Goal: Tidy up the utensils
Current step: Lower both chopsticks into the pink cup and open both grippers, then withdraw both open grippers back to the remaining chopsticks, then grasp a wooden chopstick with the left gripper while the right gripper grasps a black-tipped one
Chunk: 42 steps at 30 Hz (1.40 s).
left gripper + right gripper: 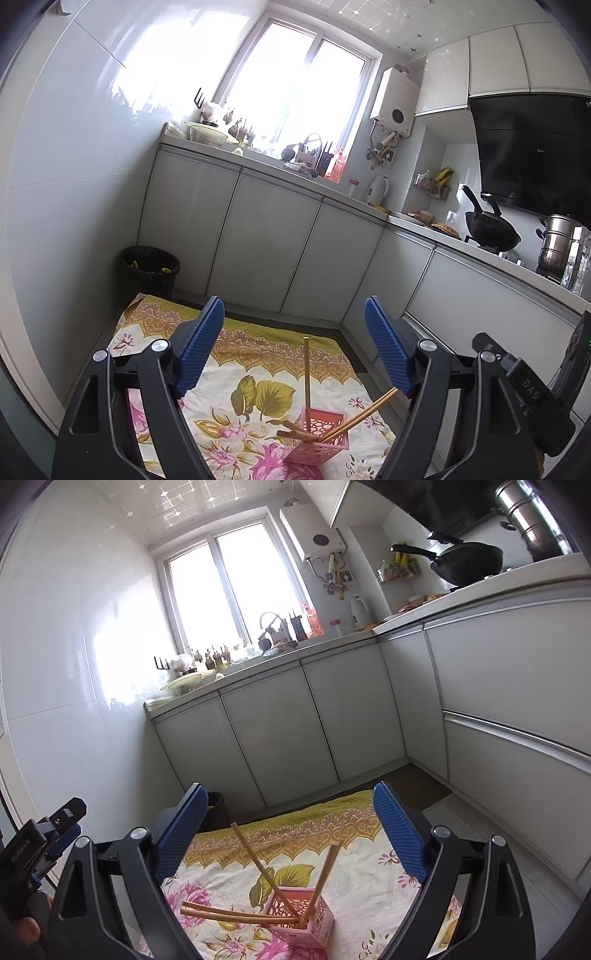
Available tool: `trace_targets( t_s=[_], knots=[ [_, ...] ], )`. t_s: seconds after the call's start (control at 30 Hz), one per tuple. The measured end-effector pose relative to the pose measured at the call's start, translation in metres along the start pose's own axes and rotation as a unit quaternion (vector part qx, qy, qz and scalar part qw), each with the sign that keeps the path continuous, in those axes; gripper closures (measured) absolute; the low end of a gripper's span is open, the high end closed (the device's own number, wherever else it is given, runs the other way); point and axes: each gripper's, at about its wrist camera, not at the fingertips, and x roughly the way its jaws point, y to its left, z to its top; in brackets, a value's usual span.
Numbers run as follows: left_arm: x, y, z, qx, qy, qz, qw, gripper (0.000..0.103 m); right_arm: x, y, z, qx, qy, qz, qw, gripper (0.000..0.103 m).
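A pink perforated utensil basket [317,435] stands on a floral cloth [236,413] on the floor. Several wooden chopsticks [306,373] stick out of it, some upright, some leaning. My left gripper [295,350] is open and empty, held above and behind the basket. In the right wrist view the same basket [306,915] holds the chopsticks [258,864], two of them leaning far left. My right gripper [291,838] is open and empty above it. The other gripper's body shows at each view's edge.
White kitchen cabinets [258,236] run along the back and right. A black waste bin [147,269] stands in the left corner beside the cloth. The counter holds bottles, a kettle, a black wok [491,229] and a steel pot [557,240].
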Motion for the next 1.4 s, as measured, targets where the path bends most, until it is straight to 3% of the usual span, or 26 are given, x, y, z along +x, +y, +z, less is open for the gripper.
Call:
trace_targets(
  t_s=[0.23, 0.4, 0.57, 0.8, 1.0, 1.1, 1.3, 1.4],
  knots=[
    [-0.017, -0.013, 0.000, 0.010, 0.013, -0.006, 0.9999, 0.019, -0.048, -0.019, -0.012, 0.020, 0.019, -0.013, 1.000, 0.010],
    [-0.030, -0.025, -0.009, 0.022, 0.031, -0.010, 0.9992, 0.013, -0.072, -0.031, -0.040, 0.043, 0.068, -0.021, 0.997, 0.010],
    [-0.029, -0.034, -0.033, 0.043, 0.089, 0.001, 0.9951, 0.007, -0.080, -0.047, -0.073, 0.064, 0.146, -0.039, 0.987, 0.010],
    [-0.007, -0.047, -0.093, 0.096, 0.218, 0.002, 0.9711, 0.007, -0.093, -0.088, -0.117, 0.116, 0.242, -0.072, 0.961, 0.010],
    [0.010, -0.069, -0.126, 0.142, 0.279, -0.012, 0.9496, 0.007, -0.107, -0.102, -0.123, 0.121, 0.251, -0.091, 0.956, 0.010],
    [0.019, -0.081, -0.143, 0.167, 0.316, -0.031, 0.9333, 0.007, -0.110, -0.105, -0.118, 0.120, 0.251, -0.094, 0.956, 0.010],
    [0.060, -0.099, -0.196, 0.227, 0.442, -0.063, 0.8652, 0.008, -0.110, -0.119, -0.123, 0.151, 0.285, -0.095, 0.942, 0.010],
    [0.086, -0.107, -0.224, 0.247, 0.499, -0.069, 0.8280, 0.021, -0.106, -0.129, -0.134, 0.179, 0.314, -0.091, 0.928, 0.010]
  ],
)
